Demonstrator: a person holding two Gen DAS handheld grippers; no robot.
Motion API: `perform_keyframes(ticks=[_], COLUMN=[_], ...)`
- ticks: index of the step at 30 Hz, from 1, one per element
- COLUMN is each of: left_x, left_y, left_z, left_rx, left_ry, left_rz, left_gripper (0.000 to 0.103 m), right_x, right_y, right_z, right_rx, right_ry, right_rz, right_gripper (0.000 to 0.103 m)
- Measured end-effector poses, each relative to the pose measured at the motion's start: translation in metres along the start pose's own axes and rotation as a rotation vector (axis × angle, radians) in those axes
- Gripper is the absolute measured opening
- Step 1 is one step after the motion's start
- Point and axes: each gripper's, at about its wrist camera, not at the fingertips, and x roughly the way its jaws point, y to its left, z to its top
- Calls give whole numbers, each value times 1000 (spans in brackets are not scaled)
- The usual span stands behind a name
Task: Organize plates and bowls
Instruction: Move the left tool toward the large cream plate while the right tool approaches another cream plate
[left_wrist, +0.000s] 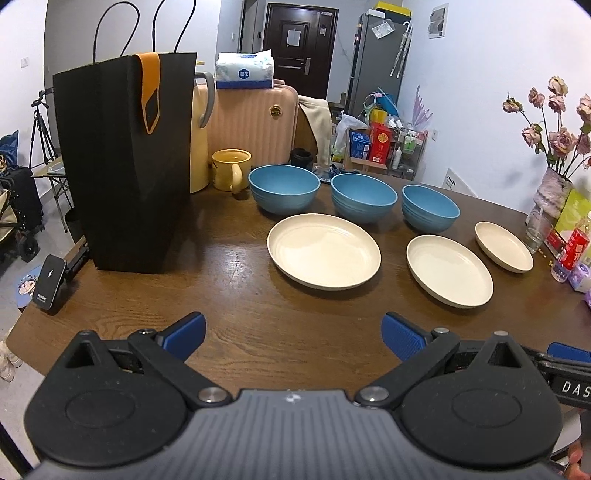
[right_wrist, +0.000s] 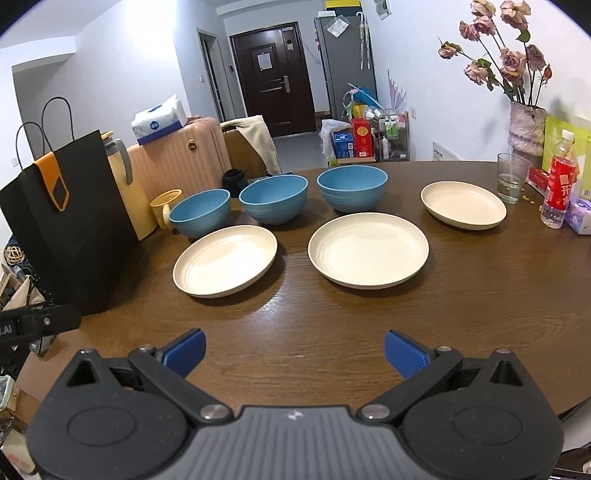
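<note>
Three blue bowls stand in a row at the back of the brown table: left (left_wrist: 283, 188) (right_wrist: 199, 212), middle (left_wrist: 364, 196) (right_wrist: 273, 198), right (left_wrist: 430, 207) (right_wrist: 352, 188). In front of them lie three cream plates: left (left_wrist: 324, 255) (right_wrist: 225, 260), middle (left_wrist: 449, 270) (right_wrist: 368, 249), right (left_wrist: 504, 245) (right_wrist: 463, 204). My left gripper (left_wrist: 293, 334) is open and empty above the table's near edge, short of the left plate. My right gripper (right_wrist: 294, 350) is open and empty, short of the middle plate. Part of the right gripper (left_wrist: 565, 352) shows at the left wrist view's right edge.
A tall black paper bag (left_wrist: 125, 158) (right_wrist: 70, 221) stands at the table's left, with a yellow mug (left_wrist: 232, 169) and a cream jug (left_wrist: 201, 122) behind it. A glass (right_wrist: 511, 177), a red bottle (right_wrist: 559, 182) and a vase of dried roses (right_wrist: 526, 125) stand at the right. A phone (left_wrist: 50, 288) lies at the left corner.
</note>
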Motion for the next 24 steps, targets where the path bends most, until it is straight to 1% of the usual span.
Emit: perform_keyframes(ticks=[12,24], left_x=[32,71], left_y=[9,31], left_z=[27,58], left_rx=[-8,-29], left_ry=[24,51], left_rz=[-7,2], left_gripper=[103,103], right_x=[33,69], right_y=[8,31], right_z=[19,43], right_rx=[23,10], right_ry=[35,68], right_rz=[-3,8], right_gripper=[103,103])
